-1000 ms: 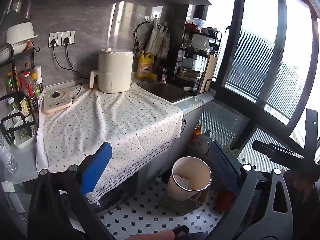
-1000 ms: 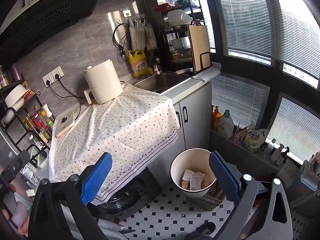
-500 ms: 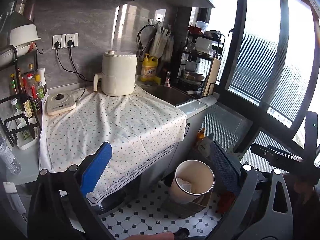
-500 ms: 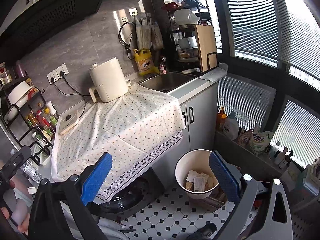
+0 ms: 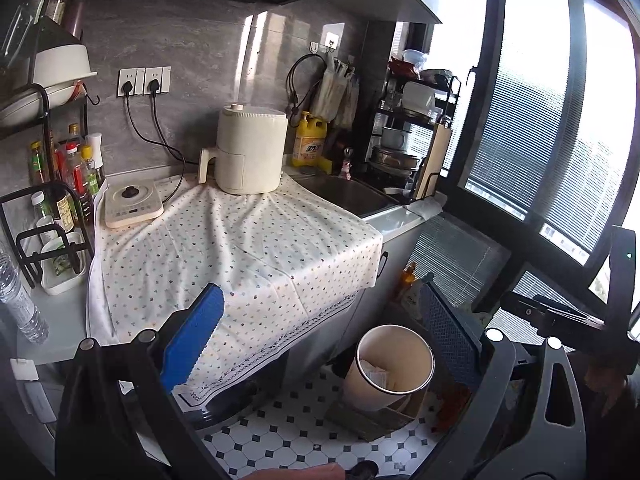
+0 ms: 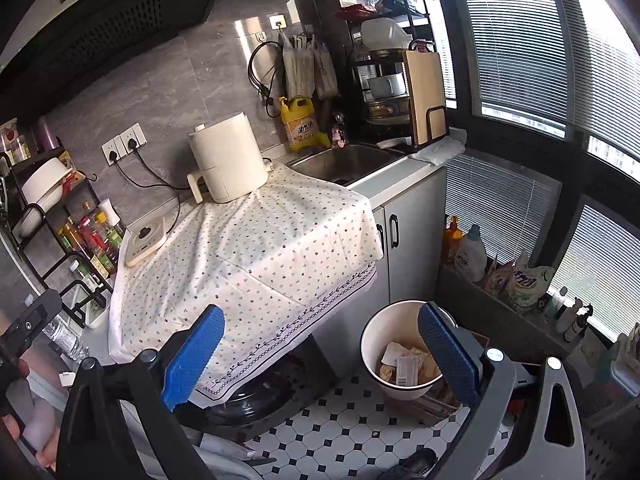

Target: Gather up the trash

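Trash point(image 6: 404, 362) lies in the white bin point(image 6: 374, 354) on the tiled floor, lower right of frame, just behind the right pad of my right claw point(image 6: 320, 354), which gapes wide and empty. My left claw point(image 5: 320, 346) is spread wide too, its view showing only a scrap of paper inside the bin point(image 5: 384, 376). Both claws hover level above the floor, facing the cloth-covered counter point(image 6: 248, 248)

Both wrist views are aimed from well apart and above at the cloth-covered counter point(image 5: 240, 248). The left view is set lower and further left; the right view point(image 6: 256, 248) looks more steeply down. Counter, sink point(image 6: 344, 162) and bin point(image 5: 394, 364) point(image 6: 400, 354) are shared.
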The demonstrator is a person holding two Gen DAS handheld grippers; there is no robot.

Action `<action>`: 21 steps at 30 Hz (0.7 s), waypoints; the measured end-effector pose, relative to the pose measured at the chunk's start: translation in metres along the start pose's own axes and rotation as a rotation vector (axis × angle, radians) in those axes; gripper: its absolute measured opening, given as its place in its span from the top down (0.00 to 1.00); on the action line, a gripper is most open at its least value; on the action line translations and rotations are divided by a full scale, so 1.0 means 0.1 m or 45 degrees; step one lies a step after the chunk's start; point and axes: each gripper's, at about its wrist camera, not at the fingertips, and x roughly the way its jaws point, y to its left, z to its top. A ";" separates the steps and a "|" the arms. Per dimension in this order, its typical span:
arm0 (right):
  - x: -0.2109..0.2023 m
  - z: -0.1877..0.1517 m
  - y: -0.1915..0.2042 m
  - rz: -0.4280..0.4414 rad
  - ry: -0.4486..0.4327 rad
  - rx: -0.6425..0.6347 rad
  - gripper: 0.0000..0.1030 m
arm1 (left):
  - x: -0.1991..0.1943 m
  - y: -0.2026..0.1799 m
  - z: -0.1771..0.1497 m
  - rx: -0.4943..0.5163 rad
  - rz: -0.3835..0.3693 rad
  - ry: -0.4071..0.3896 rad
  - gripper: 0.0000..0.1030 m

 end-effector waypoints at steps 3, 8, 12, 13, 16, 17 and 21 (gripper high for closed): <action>-0.01 0.00 0.02 -0.006 -0.011 -0.014 0.08 | -0.01 0.02 -0.01 -0.011 0.002 -0.002 0.06; 0.00 -0.01 0.01 -0.006 -0.008 -0.019 0.08 | 0.00 0.02 -0.01 -0.013 0.002 -0.001 0.06; 0.00 -0.01 0.01 -0.007 -0.007 -0.021 0.08 | 0.00 0.01 -0.03 -0.011 0.002 0.003 0.06; 0.00 0.00 0.01 -0.008 -0.009 -0.022 0.08 | 0.00 0.01 -0.03 -0.013 0.000 0.005 0.06; 0.00 -0.02 0.01 -0.014 -0.007 -0.017 0.08 | 0.01 0.01 -0.04 -0.012 -0.002 0.006 0.06; 0.01 -0.02 0.00 -0.013 -0.004 -0.013 0.08 | 0.01 0.01 -0.04 -0.013 -0.001 0.007 0.06; 0.01 -0.04 0.02 -0.017 -0.004 -0.009 0.08 | 0.01 0.01 -0.05 -0.016 0.000 0.010 0.06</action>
